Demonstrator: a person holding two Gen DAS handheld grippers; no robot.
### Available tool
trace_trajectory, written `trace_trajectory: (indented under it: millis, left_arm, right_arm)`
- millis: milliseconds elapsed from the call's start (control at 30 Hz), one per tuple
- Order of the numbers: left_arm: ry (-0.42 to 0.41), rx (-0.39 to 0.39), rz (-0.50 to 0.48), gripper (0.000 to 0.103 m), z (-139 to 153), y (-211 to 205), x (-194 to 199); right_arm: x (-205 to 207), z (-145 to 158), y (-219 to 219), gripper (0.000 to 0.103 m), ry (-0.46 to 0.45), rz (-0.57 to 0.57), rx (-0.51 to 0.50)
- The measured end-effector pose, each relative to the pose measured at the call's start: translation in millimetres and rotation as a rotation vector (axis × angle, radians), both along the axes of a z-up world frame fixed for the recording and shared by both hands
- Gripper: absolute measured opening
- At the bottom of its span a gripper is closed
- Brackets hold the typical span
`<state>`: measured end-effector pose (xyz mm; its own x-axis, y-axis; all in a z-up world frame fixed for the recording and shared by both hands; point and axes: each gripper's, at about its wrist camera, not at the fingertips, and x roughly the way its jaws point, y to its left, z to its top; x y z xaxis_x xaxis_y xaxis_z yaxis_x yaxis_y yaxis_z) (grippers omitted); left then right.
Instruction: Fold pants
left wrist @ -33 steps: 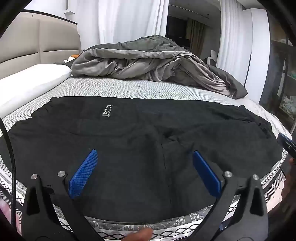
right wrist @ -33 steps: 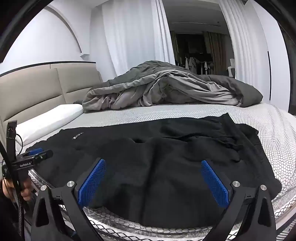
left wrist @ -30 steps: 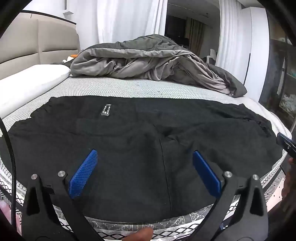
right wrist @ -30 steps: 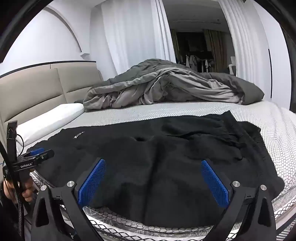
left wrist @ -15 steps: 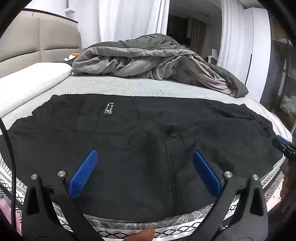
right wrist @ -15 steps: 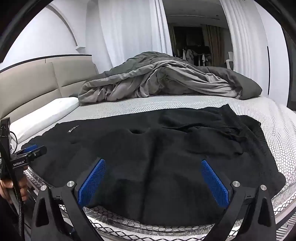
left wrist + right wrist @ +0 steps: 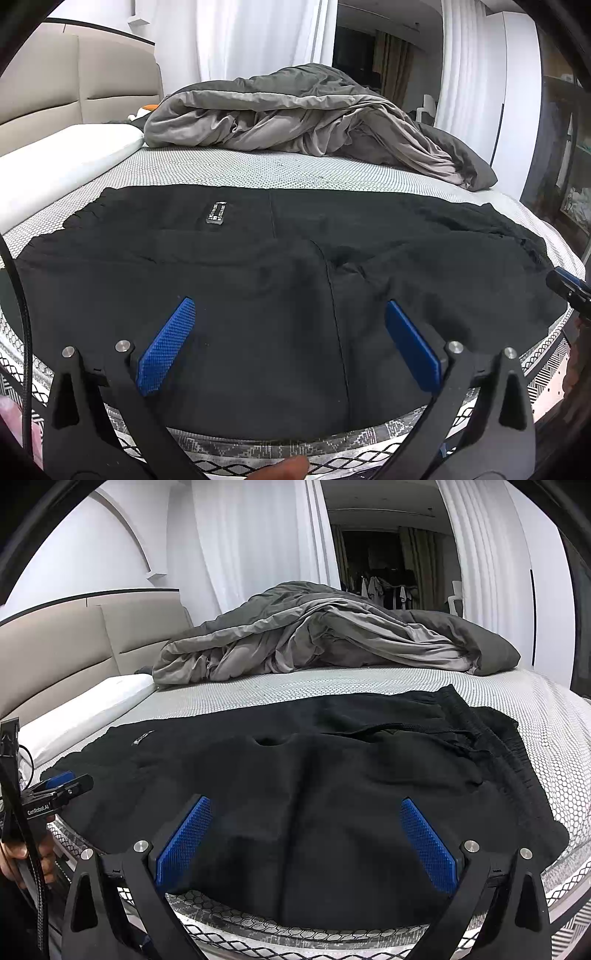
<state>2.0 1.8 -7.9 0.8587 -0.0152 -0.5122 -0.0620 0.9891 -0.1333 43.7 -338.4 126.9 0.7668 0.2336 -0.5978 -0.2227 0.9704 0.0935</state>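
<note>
Black pants (image 7: pixel 288 273) lie spread flat across the near part of the bed, with a small label patch (image 7: pixel 216 212) toward the far left. They also fill the right wrist view (image 7: pixel 314 794), waistband at the right (image 7: pixel 491 738). My left gripper (image 7: pixel 288 317) is open and empty, held just above the near edge of the pants. My right gripper (image 7: pixel 304 812) is open and empty, above the pants near the bed's front edge. The left gripper shows in the right wrist view at the far left (image 7: pixel 59 790).
A rumpled grey duvet (image 7: pixel 306 122) is heaped at the back of the bed. A white pillow (image 7: pixel 55 158) lies along the beige headboard (image 7: pixel 74 85) at the left. The patterned mattress (image 7: pixel 295 166) shows between pants and duvet. A doorway stands behind.
Both grippers have shifted slightly over the pants' near edge; the views moved a little. Both stay open and empty, and the pants lie the same.
</note>
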Motion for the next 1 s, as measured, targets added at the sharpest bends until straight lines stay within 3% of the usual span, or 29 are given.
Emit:
trace_trajectory:
  millis: [1000]
  left_arm:
    - [0.005,0.000,0.001,0.102,-5.1,2.1,3.8]
  right_arm:
    - [1.4,-2.5,-1.3,0.103,0.011,-0.005,-0.011]
